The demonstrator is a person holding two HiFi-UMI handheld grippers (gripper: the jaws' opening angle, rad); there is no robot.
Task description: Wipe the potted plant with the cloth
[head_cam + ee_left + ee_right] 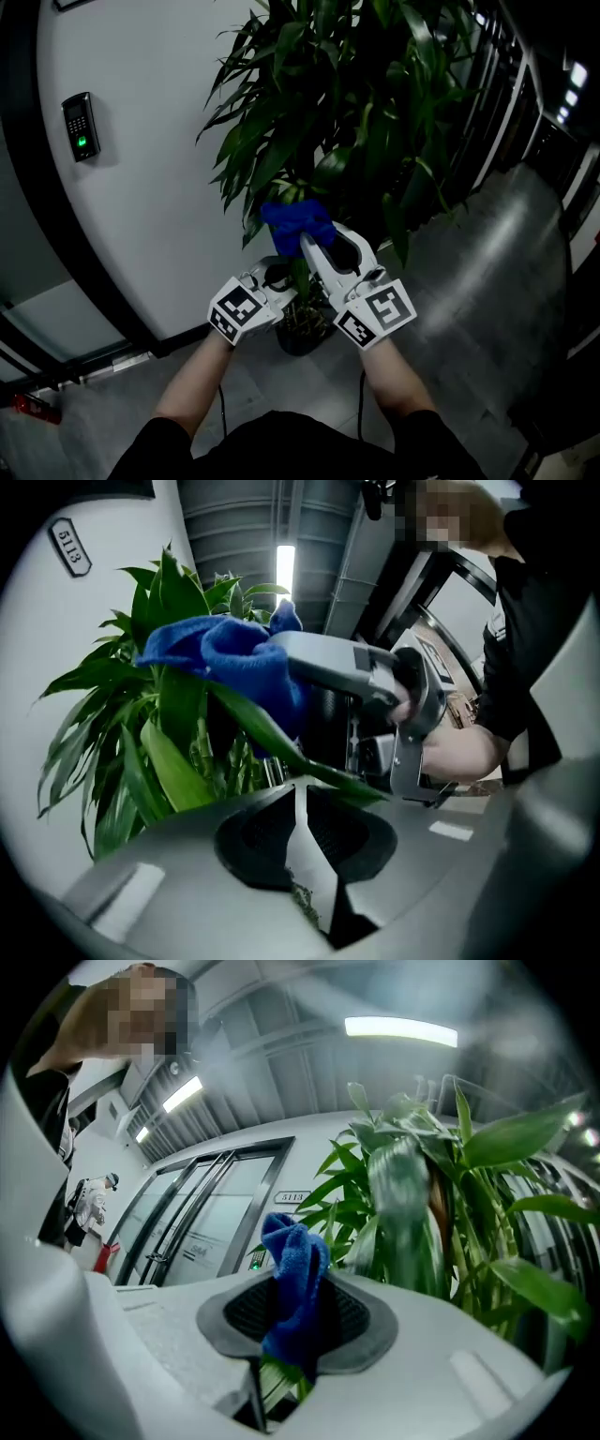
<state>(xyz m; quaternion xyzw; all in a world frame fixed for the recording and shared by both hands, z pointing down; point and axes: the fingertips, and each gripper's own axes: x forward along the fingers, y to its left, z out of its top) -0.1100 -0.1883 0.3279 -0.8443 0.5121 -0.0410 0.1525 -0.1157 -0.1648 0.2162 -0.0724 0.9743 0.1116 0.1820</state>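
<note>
The potted plant (337, 103) has long green leaves and stands in a dark pot (305, 339) on the floor. My right gripper (307, 239) is shut on a blue cloth (295, 221), with a green leaf (275, 1384) caught in the fold of the cloth (291, 1255). In the left gripper view the cloth (225, 653) bunches at the right gripper's tip (295, 663). My left gripper (284, 281) sits just below and left of it. Its jaws (298, 794) stand a narrow gap apart, and a long leaf (272, 738) crosses just beyond their tips.
A curved white wall (141, 187) with a keypad reader (80, 125) stands left of the plant. Dark door frames and glass (525, 103) run along the right. Grey floor (506, 272) spreads to the right. A red object (33, 410) lies at the lower left.
</note>
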